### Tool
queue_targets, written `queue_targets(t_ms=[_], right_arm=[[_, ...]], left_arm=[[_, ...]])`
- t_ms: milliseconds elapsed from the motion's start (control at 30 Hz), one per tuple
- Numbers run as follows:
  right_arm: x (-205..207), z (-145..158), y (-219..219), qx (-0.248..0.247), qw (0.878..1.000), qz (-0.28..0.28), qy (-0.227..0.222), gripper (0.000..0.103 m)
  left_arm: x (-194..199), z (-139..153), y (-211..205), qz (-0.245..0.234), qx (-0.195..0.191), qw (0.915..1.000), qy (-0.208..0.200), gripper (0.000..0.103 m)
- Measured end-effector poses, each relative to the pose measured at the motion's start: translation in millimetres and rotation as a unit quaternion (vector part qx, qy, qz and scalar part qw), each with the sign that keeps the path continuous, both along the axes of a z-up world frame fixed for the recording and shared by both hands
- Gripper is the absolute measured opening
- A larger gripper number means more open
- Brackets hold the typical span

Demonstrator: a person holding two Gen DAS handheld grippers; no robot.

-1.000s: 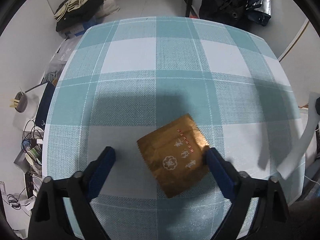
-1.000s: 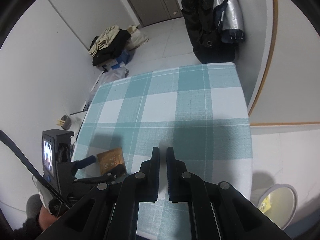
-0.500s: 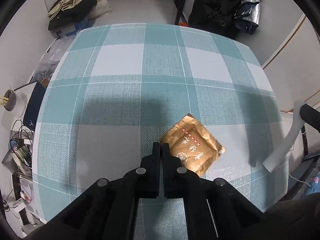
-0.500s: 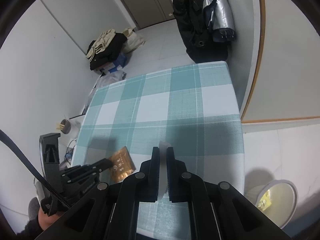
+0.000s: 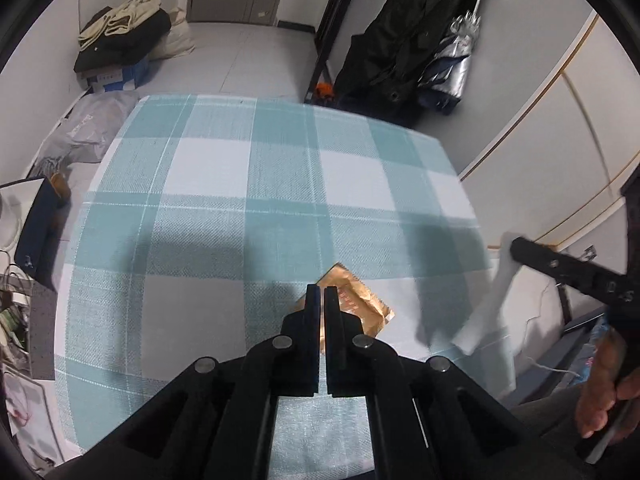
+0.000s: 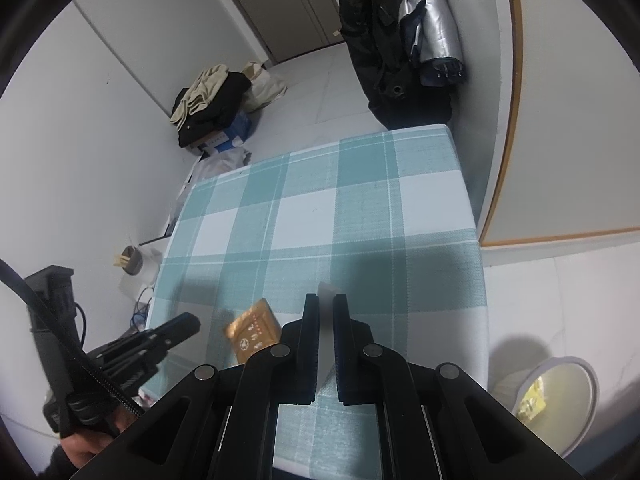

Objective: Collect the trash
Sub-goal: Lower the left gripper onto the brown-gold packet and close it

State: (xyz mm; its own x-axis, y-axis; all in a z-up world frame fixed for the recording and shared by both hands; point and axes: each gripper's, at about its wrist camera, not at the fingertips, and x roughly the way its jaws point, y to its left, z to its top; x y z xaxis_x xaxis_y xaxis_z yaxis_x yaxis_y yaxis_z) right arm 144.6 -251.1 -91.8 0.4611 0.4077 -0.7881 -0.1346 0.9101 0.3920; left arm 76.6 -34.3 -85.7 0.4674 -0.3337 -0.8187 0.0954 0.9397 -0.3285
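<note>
Clenching apparently nothing, the left gripper's fingers sit just 9 o'clock of the gold wrapper on the tabletop. The right gripper grasps a white scrap; lifting now would strand the wrapper.

A lived-in home room: teal-and-white checked cloth-covered desk, hanging black coat, folded clothes pile on the floor.
</note>
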Motion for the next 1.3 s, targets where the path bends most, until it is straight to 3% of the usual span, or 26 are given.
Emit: queue_targets(t_ms=[167,267,300,333,400,433,500,667,800,867,933,1100,1233,1300], right_arm=[[-1,1,0,0.001,1.0,-0.002,-0.002,0.006],[-2,3,-1,0.006,1.0,-0.003,-0.006,0.006],[-3,4,-1,0.006,1.0,-0.003,-0.007,0.006],[-3,4,-3,0.006,1.0,-0.004,-0.008,0.006],[-3,5,-7,0.009,1.0,-0.006,-0.007,0.006],[-3,5,-9,0.01,1.0,-0.007,-0.007,0.006],[-3,5,-14,0.013,1.0,-0.009,-0.006,0.006],[-4,7,-24,0.015,1.0,-0.006,-0.01,0.006],[-4,7,-31,0.025,1.0,-0.009,-0.008,0.006],[-4,8,-32,0.028,1.0,-0.009,-0.007,0.006],[-4,8,-32,0.029,1.0,-0.007,-0.009,0.006],[-4,11,-31,0.031,0.999,-0.005,-0.014,0.006],[-4,10,-33,0.034,0.999,-0.006,-0.012,0.006],[-4,10,-33,0.032,0.999,-0.005,-0.014,0.006]], left_arm=[[1,3,5,0.012,-0.012,0.9998,-0.012,0.0],[10,-11,5,-0.001,-0.026,0.9991,0.033,0.0],[13,-16,0,-0.01,-0.008,0.9989,0.046,0.01],[14,-20,-5,-0.019,0.003,0.9985,0.051,0.032],[16,-23,-15,-0.035,0.023,0.9984,0.038,0.052],[16,-23,-19,-0.041,0.035,0.9981,0.029,0.061],[19,-23,-31,-0.076,0.063,0.9949,0.02,0.068],[28,-38,-53,-0.166,0.128,0.9774,0.028,0.069],[36,-53,-69,-0.225,0.15,0.9614,0.05,0.068],[36,-57,-81,-0.255,0.179,0.9495,0.037,0.07],[36,-58,-87,-0.28,0.183,0.942,0.026,0.071],[39,-60,-87,-0.295,0.176,0.9389,0.024,0.067],[43,-58,-85,-0.285,0.171,0.943,0.025,0.047],[43,-58,-85,-0.278,0.166,0.9458,0.026,0.044]])
